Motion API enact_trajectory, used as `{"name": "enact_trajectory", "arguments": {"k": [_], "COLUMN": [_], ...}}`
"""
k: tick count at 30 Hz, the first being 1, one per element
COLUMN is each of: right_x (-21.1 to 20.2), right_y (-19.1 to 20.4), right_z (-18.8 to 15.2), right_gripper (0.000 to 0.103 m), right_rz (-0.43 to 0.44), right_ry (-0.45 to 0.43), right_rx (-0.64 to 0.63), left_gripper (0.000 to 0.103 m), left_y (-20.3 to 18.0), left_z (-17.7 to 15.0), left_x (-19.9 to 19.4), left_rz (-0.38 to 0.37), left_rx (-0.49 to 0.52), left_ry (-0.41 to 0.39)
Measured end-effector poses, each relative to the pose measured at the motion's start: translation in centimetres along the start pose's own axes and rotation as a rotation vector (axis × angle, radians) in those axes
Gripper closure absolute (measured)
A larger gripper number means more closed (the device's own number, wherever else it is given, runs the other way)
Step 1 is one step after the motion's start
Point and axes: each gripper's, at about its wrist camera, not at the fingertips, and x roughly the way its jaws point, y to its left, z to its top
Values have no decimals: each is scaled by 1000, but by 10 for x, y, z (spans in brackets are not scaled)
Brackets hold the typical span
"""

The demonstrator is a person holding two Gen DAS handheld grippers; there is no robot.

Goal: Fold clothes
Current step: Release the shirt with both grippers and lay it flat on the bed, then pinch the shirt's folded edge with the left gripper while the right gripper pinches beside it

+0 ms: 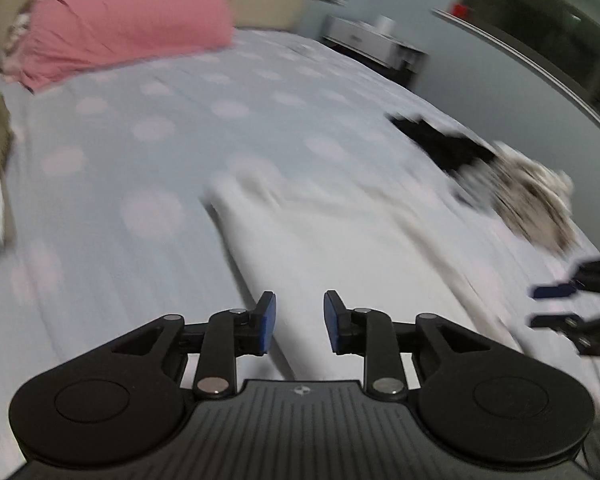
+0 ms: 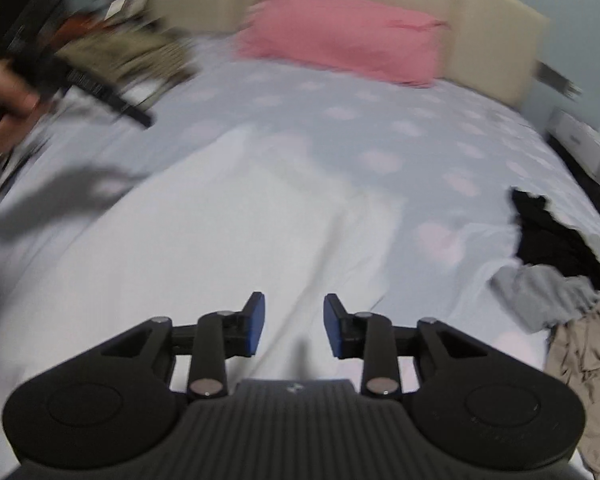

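White garment (image 2: 220, 248) apparently flat beneath both parted jaws

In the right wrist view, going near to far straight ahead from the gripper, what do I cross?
Right gripper → white garment spread flat → dotted bedsheet → pink pillow → beige headboard.

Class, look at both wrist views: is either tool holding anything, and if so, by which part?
Nothing is held. The left tool and right tool are both open and empty above the white garment on the bed.
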Motion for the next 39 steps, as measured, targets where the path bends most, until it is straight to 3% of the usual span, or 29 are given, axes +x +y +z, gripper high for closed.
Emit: {"name": "enact_trajectory", "arguments": {"k": [3,6,9,12,15,21,24,28,31,34,39], "right_x": [-20,-36,-47,-53,-56,-48,-38,-37,-37,-34,-22], "right_y": [32,65,101,131,155,183,184,181,182,184,190], "right_z": [-28,-51,-73,-97,-118,-153,-150,-144,-146,-147,-147], "right_gripper": [68,68,56,49,42,42,40,40,40,40,39], "right_rz": [61,80,70,44,16,-98,-145,-160,-169,-197,-254], "right_ry": [40,54,58,64,79,39,23,33,32,29,20], "right_rx": [-69,-183,-374,-548,-687,-975,-1015,-966,-958,-973,-1032], "left_gripper": [79,79,79,79,79,79,79,78,72,60,60], "left_y": [-32,-68,-102,-118,-126,-138,-144,-149,-152,-159,-164], "left_z": [-49,-91,-127,-152,-168,-192,-203,-219,-225,-223,-221], "left_x": [-16,-32,-45,-48,-50,-42,-37,-34,-26,-16,-2], "left_rz": [-20,-13,21,41,65,127,156,186,219,283,322], "left_rx": [85,266,502,629,685,818,897,1006,1085,1142,1190], "left_ry": [41,63,82,97,112,133,147,161,163,136,109]}}
